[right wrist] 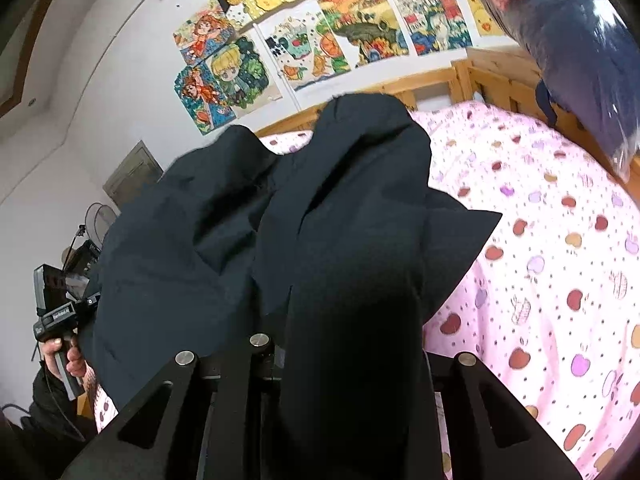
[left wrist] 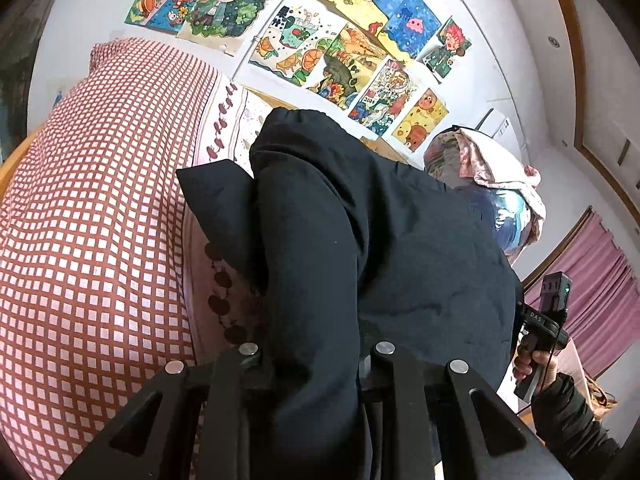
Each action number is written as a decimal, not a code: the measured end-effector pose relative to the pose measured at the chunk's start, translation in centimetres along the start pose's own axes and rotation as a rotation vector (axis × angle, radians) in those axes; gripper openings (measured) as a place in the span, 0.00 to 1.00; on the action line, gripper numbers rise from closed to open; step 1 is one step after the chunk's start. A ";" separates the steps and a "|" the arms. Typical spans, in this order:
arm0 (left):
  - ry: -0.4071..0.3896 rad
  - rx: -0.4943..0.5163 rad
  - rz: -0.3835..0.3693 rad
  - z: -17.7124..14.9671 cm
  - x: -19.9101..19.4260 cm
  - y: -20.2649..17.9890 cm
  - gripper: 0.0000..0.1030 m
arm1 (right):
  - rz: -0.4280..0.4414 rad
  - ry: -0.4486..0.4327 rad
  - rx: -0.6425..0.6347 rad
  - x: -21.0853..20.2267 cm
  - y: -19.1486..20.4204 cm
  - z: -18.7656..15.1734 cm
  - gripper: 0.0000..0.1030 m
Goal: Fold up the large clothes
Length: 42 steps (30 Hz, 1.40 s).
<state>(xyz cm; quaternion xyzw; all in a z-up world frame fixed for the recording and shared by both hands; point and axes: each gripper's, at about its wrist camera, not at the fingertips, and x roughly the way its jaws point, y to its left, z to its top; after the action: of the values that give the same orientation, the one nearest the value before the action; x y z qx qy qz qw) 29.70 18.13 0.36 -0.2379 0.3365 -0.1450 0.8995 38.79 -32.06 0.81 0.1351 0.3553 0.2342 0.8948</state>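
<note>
A large black garment (left wrist: 380, 240) hangs lifted above the bed, bunched and draped over both grippers. In the left wrist view my left gripper (left wrist: 316, 360) is shut on a thick fold of it, and the cloth hides the fingertips. In the right wrist view the same black garment (right wrist: 320, 220) spills over my right gripper (right wrist: 352, 360), which is shut on another fold. A hand holds the right gripper's handle (left wrist: 536, 344) at the garment's right edge. The left gripper's handle (right wrist: 60, 320), also in a hand, shows at its left edge.
A red checked quilt (left wrist: 100, 220) lies on the bed at the left. A pink apple-print sheet (right wrist: 540, 260) covers the bed, with a wooden bed frame (right wrist: 440, 76) behind. Drawings (left wrist: 320, 40) cover the wall. A plastic-wrapped bundle (right wrist: 580, 60) sits at the right, near a purple curtain (left wrist: 600, 288).
</note>
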 end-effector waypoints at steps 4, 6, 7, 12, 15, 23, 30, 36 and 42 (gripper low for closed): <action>-0.019 -0.001 0.001 -0.1 -1.9 -0.8 0.20 | 0.010 -0.033 -0.040 -1.3 1.6 0.7 0.20; -0.026 0.000 0.005 -0.4 -3.0 -1.0 0.20 | 0.023 -0.048 -0.051 -2.2 2.1 0.9 0.20; -0.028 0.002 0.007 -0.4 -3.4 -1.2 0.20 | 0.030 -0.057 -0.057 -2.7 2.4 1.0 0.20; -0.022 0.003 0.027 -1.7 -5.1 -1.1 0.20 | 0.058 -0.068 -0.078 -4.2 3.5 0.9 0.19; -0.001 -0.024 0.035 -2.9 -4.9 -0.1 0.20 | 0.070 -0.054 -0.063 -4.1 3.3 0.3 0.19; -0.006 -0.039 0.040 -4.5 -4.0 1.1 0.21 | -0.002 0.006 -0.065 -1.7 2.1 -2.4 0.20; -0.017 -0.030 0.147 -4.8 -3.9 0.6 0.43 | -0.085 0.047 -0.004 -0.7 1.0 -3.1 0.35; -0.043 -0.026 0.239 -4.7 -4.3 0.1 0.58 | -0.221 0.054 -0.052 -0.8 2.4 -3.8 0.58; -0.089 0.005 0.357 -4.3 -5.1 -1.2 0.88 | -0.340 0.050 -0.098 -1.6 3.9 -3.6 0.69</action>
<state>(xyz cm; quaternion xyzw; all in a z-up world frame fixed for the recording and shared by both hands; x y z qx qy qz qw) 22.98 17.83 0.85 -0.1783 0.3328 0.0267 0.9256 33.96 -29.31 0.75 0.0235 0.3831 0.0997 0.9180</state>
